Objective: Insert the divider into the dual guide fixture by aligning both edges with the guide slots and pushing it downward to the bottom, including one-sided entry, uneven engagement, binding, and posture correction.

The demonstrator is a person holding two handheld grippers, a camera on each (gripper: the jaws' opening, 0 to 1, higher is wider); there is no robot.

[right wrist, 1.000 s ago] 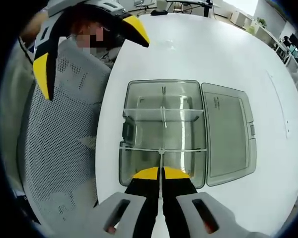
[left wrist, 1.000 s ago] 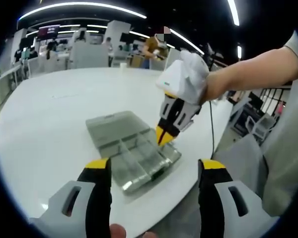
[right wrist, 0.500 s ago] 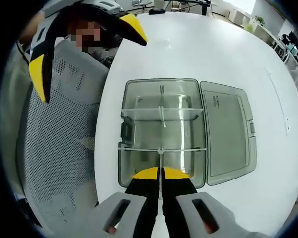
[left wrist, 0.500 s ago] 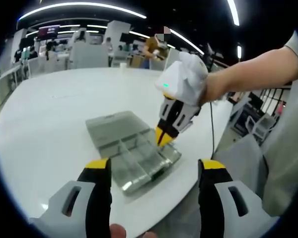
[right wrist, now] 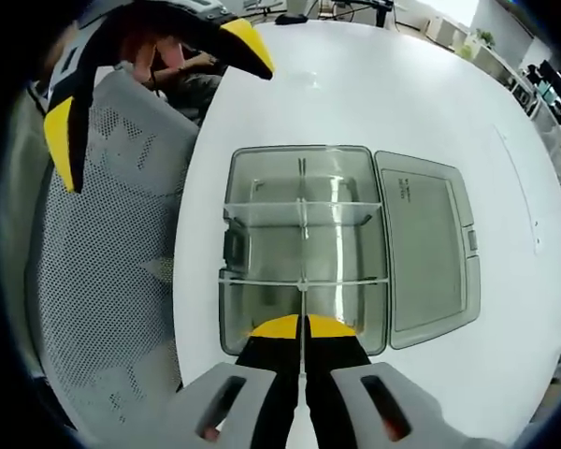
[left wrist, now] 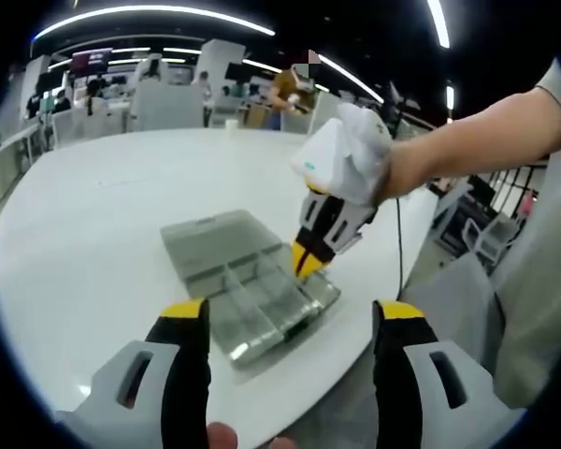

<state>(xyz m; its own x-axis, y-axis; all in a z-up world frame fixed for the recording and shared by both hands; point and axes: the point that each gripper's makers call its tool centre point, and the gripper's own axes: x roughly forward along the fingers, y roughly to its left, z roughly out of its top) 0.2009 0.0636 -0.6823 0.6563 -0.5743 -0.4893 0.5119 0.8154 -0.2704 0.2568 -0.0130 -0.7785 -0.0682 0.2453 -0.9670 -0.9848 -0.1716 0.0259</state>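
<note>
A clear plastic box (right wrist: 304, 248) lies open on the white table (right wrist: 402, 94), its lid (right wrist: 425, 248) flat to the right. Two clear cross dividers span the tray. My right gripper (right wrist: 303, 323) is shut on a thin clear divider (right wrist: 302, 297), seen edge-on and standing over the near compartment along the box's middle line. In the left gripper view, the right gripper (left wrist: 306, 262) points down into the box (left wrist: 248, 281) at its far right side. My left gripper (left wrist: 292, 313) hangs open in front of the box, holding nothing, and appears as the left gripper (right wrist: 154, 89) above a chair.
A grey mesh chair (right wrist: 103, 262) stands against the table's edge beside the box. A person's bare arm (left wrist: 477, 140) holds the right gripper. The table (left wrist: 93, 224) stretches wide to the left and back; desks and people are far behind.
The right gripper has dipped slightly lower over the box with the divider. The left gripper stays put and open.
</note>
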